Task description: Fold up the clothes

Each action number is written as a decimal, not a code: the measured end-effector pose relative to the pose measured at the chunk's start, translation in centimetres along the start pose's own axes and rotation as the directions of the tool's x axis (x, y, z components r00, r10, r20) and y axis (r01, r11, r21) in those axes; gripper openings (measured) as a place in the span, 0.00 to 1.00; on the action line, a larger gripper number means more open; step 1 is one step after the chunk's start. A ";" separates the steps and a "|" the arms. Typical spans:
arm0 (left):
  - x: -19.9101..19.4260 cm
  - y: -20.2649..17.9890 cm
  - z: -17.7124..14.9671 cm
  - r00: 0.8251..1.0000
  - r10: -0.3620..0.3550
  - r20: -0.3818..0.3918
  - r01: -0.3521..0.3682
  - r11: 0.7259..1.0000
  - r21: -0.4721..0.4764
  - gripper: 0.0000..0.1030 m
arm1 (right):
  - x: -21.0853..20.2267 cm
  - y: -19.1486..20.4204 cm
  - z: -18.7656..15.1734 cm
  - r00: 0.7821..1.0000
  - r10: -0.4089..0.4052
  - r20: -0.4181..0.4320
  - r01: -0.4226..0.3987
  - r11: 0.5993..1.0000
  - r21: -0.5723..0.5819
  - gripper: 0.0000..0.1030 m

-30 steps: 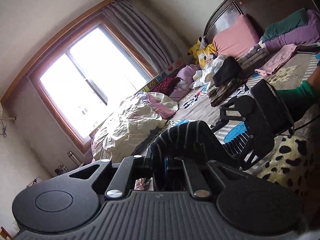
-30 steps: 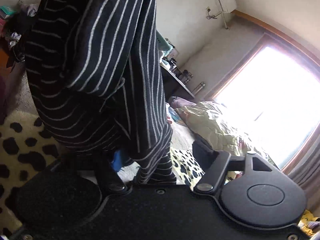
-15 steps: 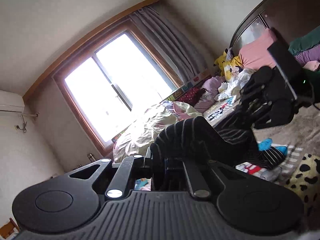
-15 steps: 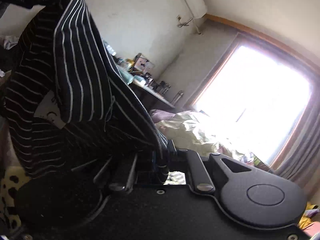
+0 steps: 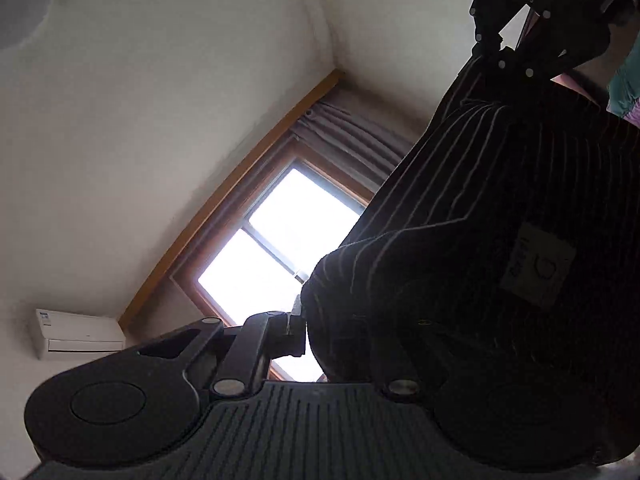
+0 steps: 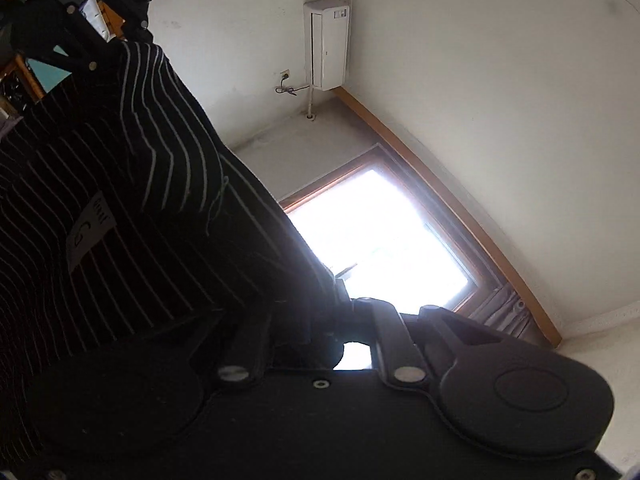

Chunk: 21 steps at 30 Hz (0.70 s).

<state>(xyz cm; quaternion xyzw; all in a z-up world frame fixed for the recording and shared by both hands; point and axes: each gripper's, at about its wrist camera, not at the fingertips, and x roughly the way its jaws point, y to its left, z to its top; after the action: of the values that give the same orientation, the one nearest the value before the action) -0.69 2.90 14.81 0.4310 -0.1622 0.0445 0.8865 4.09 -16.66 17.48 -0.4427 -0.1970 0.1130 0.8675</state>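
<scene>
From my left gripper (image 5: 316,332), the striped garment (image 5: 480,240) is pinched at its edge between my fingers and fills the right half of the view; open wall, the window (image 5: 280,256) and an air conditioner (image 5: 76,334) lie to the left. My right gripper (image 5: 520,48) shows at top right, clamped on the far edge, partly cut off.

From my right gripper (image 6: 320,320), the fingers are closed on the cloth, which hides the left side. Only here a white label (image 6: 90,236) reads clearly; my left gripper (image 6: 76,44) sits top left, dim. Free room is rightward.
</scene>
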 end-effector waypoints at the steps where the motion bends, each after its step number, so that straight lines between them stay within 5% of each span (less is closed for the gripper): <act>1: -0.2 -0.5 0.2 1.000 -0.011 0.003 0.011 1.000 -0.004 0.10 | -0.6 0.0 -0.4 1.000 0.008 -0.009 -0.008 1.000 -0.008 0.07; 9: 0.6 -6.7 -0.8 0.984 -0.167 -0.059 0.168 0.986 0.020 0.10 | -3.4 3.7 -5.5 0.972 0.171 -0.158 -0.165 0.985 0.048 0.07; 16: 8.9 -15.2 -7.1 0.937 -0.292 -0.194 0.307 0.950 0.054 0.10 | 3.5 9.5 -12.7 0.885 0.350 -0.307 -0.298 0.933 0.203 0.07; 21: 16.4 -20.5 -11.5 0.900 -0.343 -0.270 0.364 0.931 0.030 0.10 | 11.3 12.5 -18.8 0.824 0.405 -0.396 -0.289 0.901 0.323 0.07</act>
<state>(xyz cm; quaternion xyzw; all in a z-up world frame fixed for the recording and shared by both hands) 22.15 -1.90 -1.84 0.4785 0.0384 -0.0544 0.8755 22.23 -18.84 0.08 -0.3730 0.1115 0.1871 0.9019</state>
